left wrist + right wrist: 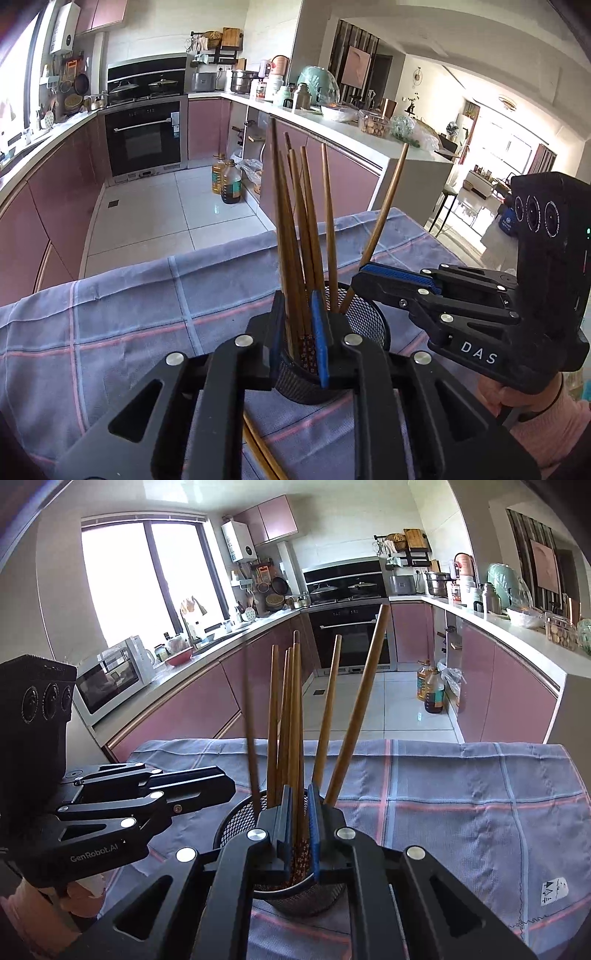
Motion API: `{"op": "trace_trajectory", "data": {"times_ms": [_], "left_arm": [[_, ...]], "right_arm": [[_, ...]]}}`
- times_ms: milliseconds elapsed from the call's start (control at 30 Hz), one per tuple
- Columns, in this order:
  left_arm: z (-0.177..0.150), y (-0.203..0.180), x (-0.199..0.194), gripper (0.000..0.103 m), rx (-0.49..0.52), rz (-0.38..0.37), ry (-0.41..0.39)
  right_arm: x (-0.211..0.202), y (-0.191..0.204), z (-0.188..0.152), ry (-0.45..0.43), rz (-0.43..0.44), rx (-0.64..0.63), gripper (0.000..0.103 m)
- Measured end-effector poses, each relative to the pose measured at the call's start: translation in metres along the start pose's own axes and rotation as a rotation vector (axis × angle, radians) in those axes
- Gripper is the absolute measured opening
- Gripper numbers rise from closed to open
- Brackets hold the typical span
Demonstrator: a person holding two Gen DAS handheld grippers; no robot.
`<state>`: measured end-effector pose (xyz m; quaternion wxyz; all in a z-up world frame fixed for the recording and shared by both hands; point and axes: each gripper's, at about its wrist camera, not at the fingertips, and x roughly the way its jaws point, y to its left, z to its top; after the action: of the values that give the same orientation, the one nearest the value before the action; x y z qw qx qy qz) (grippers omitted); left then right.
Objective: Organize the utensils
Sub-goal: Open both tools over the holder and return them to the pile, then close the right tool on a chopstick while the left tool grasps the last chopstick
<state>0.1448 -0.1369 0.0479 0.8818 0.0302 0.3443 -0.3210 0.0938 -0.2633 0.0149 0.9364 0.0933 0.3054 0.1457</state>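
Note:
A black mesh cup [364, 317] stands on the checked cloth and holds several wooden chopsticks [327, 229]. My left gripper [299, 314] is shut on a bunch of chopsticks [295, 236] standing in the cup. My right gripper [299, 805] is also shut on chopsticks [293, 716] in the same cup [236, 821]. In the left wrist view the right gripper [360, 275] comes in from the right at the cup's rim. In the right wrist view the left gripper [229, 784] comes in from the left. Loose chopsticks [258, 448] lie on the cloth under my left gripper.
The table is covered by a blue and pink checked cloth [461, 805], whose far edge drops to the kitchen floor. Beyond are pink cabinets, an oven [146, 138] and oil bottles [227, 181] on the floor.

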Motion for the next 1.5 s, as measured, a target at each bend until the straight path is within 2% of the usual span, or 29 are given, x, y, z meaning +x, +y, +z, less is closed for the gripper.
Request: {"op": "trace_trajectory", "data": {"times_ms": [167, 233, 333, 533, 600, 633, 800, 967, 1233, 1500], "left_arm": [[-0.008, 0.002, -0.014, 0.017, -0.009, 0.013, -0.038], [-0.015, 0.004, -0.024, 0.019, -0.016, 0.021, -0.06], [-0.029, 0.009, -0.04, 0.022, -0.034, 0.039, -0.09], [-0.067, 0.025, -0.064, 0.035, -0.086, 0.094, -0.098], [-0.08, 0.031, -0.069, 0.042, -0.101, 0.12, -0.094], [-0.086, 0.033, -0.07, 0.043, -0.106, 0.133, -0.09], [-0.114, 0.042, -0.073, 0.056, -0.137, 0.186, -0.067], [-0.135, 0.044, -0.073, 0.063, -0.152, 0.223, -0.045], [-0.157, 0.049, -0.069, 0.061, -0.182, 0.236, -0.002], [-0.162, 0.049, -0.064, 0.06, -0.186, 0.224, 0.017]], "right_arm": [[-0.01, 0.006, -0.006, -0.009, 0.031, -0.007, 0.015], [-0.016, 0.012, -0.012, -0.015, 0.046, -0.017, 0.023], [-0.023, 0.021, -0.022, -0.012, 0.08, -0.036, 0.028], [-0.018, 0.038, -0.051, 0.054, 0.133, -0.061, 0.036], [-0.012, 0.046, -0.062, 0.088, 0.142, -0.071, 0.042], [-0.009, 0.05, -0.068, 0.106, 0.147, -0.073, 0.043], [0.008, 0.071, -0.092, 0.186, 0.165, -0.106, 0.043], [0.019, 0.082, -0.107, 0.234, 0.156, -0.115, 0.043], [0.03, 0.093, -0.114, 0.271, 0.12, -0.128, 0.043], [0.03, 0.095, -0.124, 0.279, 0.088, -0.165, 0.043]]}}
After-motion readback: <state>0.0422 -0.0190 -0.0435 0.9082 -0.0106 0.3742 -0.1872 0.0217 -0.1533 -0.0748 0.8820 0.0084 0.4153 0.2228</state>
